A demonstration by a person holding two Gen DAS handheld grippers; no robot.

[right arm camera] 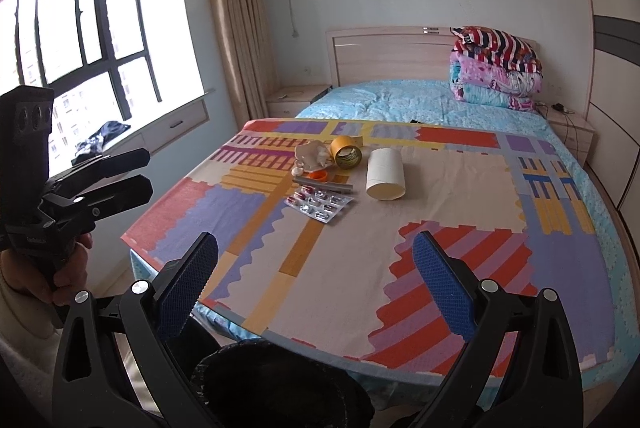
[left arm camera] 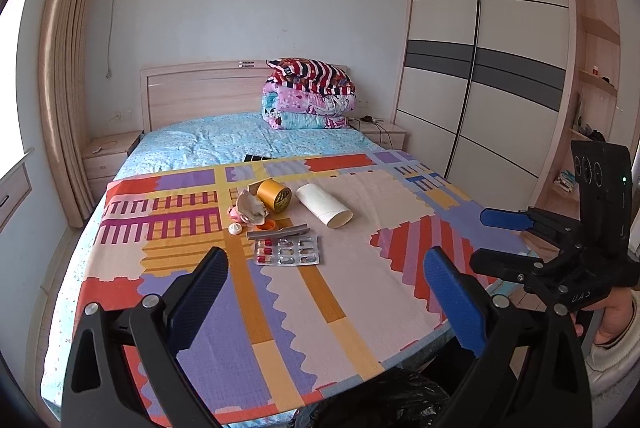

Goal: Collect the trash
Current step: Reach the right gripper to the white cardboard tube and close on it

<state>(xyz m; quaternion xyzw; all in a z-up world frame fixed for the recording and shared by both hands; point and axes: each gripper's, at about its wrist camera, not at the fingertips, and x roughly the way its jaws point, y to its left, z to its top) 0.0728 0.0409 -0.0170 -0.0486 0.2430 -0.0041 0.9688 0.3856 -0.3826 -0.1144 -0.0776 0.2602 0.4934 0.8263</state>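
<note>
Both grippers hovering over the foot of the bed (left arm camera: pixel 192 144), nothing held. Left gripper (left arm camera: pixel 326 268) fingers spread wide; right gripper (right arm camera: pixel 316 252) likewise spread. Trash sitting mid-blanket (right arm camera: pixel 440 228), well ahead of both: pill pack (left arm camera: pixel 287 250), tape roll (left arm camera: pixel 275 195), paper roll (left arm camera: pixel 323 206), crumpled wrapper (left arm camera: pixel 251 209), orange cap (right arm camera: pixel 318 175). Black bin bag (right arm camera: pixel 276 384) sitting just below the grippers.

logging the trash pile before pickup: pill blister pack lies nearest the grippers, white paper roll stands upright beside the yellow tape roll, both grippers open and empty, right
Not quite. The white paper roll lies on its side, its open end facing the cameras, as the right wrist view shows. The rest holds: the pill blister pack is nearest, the yellow tape roll sits beside it, and the left gripper and right gripper are open and empty.
</note>
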